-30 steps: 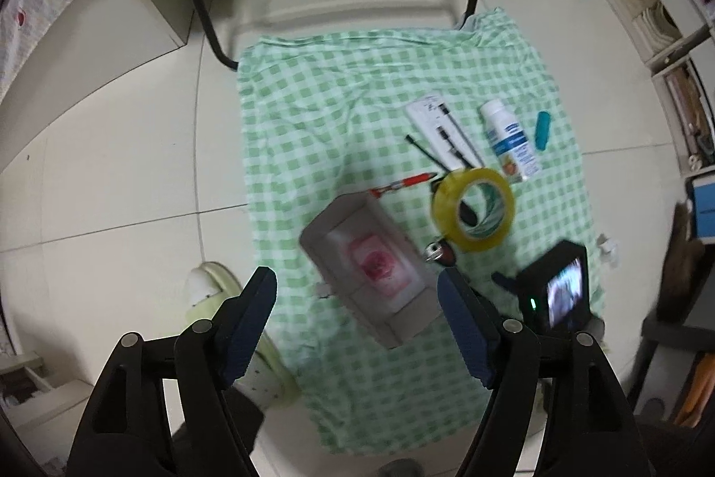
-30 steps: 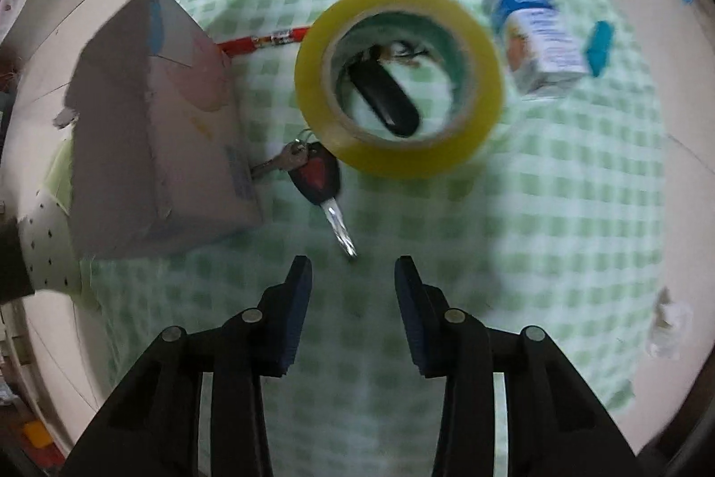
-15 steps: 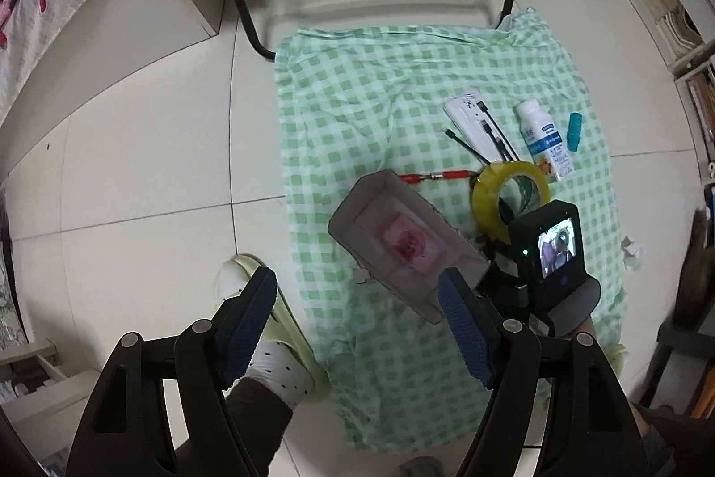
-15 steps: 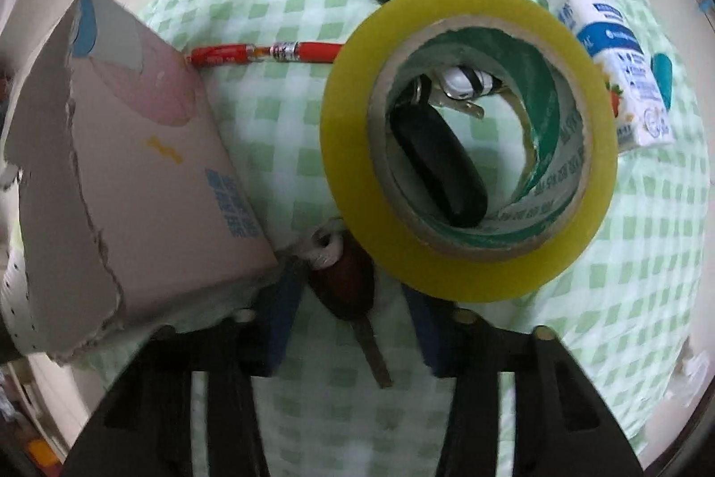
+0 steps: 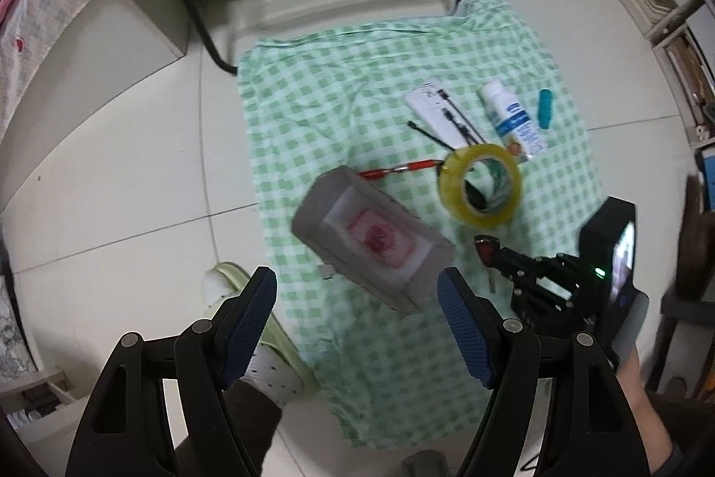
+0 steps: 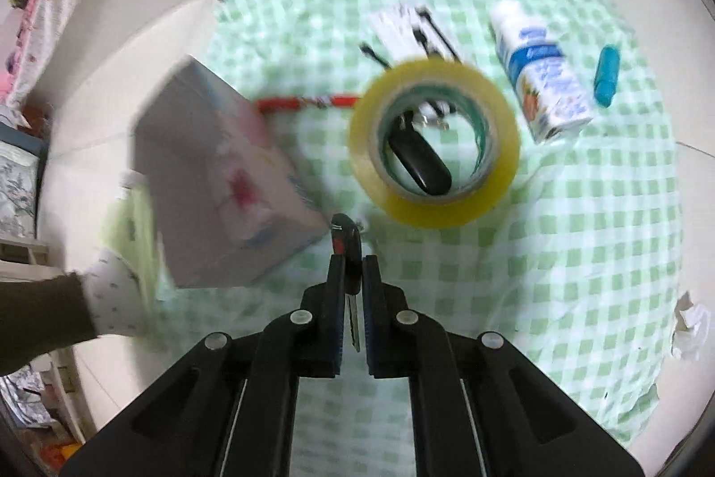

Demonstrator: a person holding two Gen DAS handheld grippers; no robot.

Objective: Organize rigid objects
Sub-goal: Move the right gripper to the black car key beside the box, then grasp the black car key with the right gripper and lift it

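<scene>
right tool [image 6: 353, 280]: clamped on key [image 6: 351, 253], frame centre | left tool [image 5: 357, 320]: spread wide, box [image 5: 371, 244] above-centre, untouched

White bottle [image 6: 543, 74] with blue label, lettering too blurred for me to read, cardboard box [image 6: 219, 182] print likewise illegible, no other legible text

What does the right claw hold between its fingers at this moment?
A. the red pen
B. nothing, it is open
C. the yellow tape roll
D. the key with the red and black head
D: the right claw is shut on the key, with the key's head sticking out past the fingertips and its blade between them.
</scene>
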